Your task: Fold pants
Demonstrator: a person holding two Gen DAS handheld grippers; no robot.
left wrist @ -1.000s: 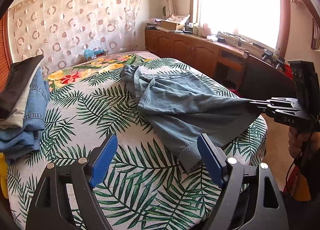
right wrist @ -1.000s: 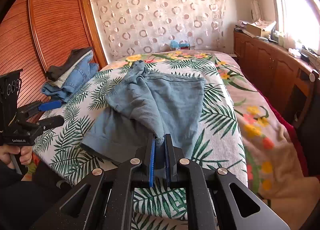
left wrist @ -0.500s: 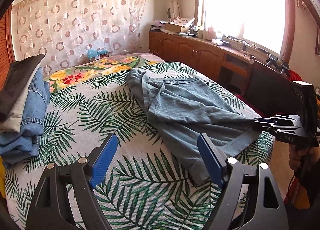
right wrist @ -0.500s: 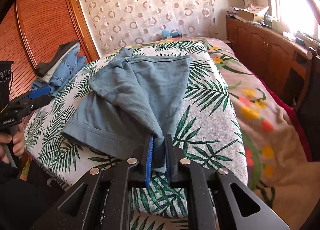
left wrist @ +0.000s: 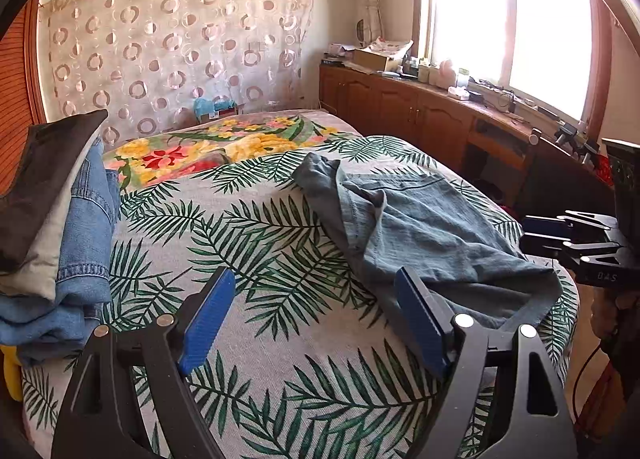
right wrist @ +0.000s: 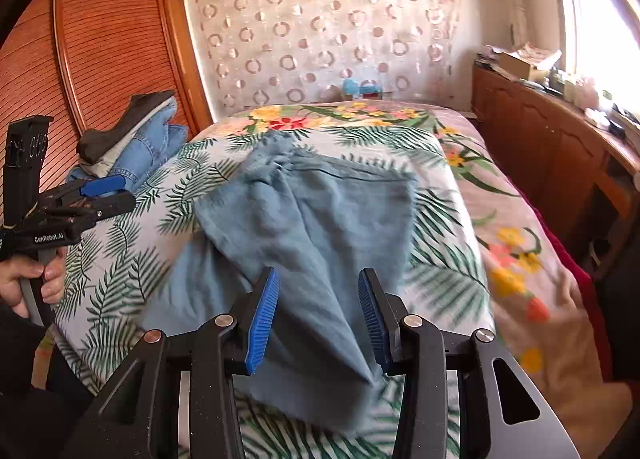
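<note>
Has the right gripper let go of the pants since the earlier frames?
Yes. The right gripper, clamped on the pants earlier, is now open, and the cloth has dropped onto the palm-print bedspread.

Black gripper (right wrist: 319, 313) frames; ribbed blue pads (right wrist: 262, 317); silver screws (right wrist: 223, 320)

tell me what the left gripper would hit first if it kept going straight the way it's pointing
Most likely the palm-leaf bedspread: the open left gripper points at bare cover, with the blue-grey pants just right of its line. Depth is uncertain.
</note>
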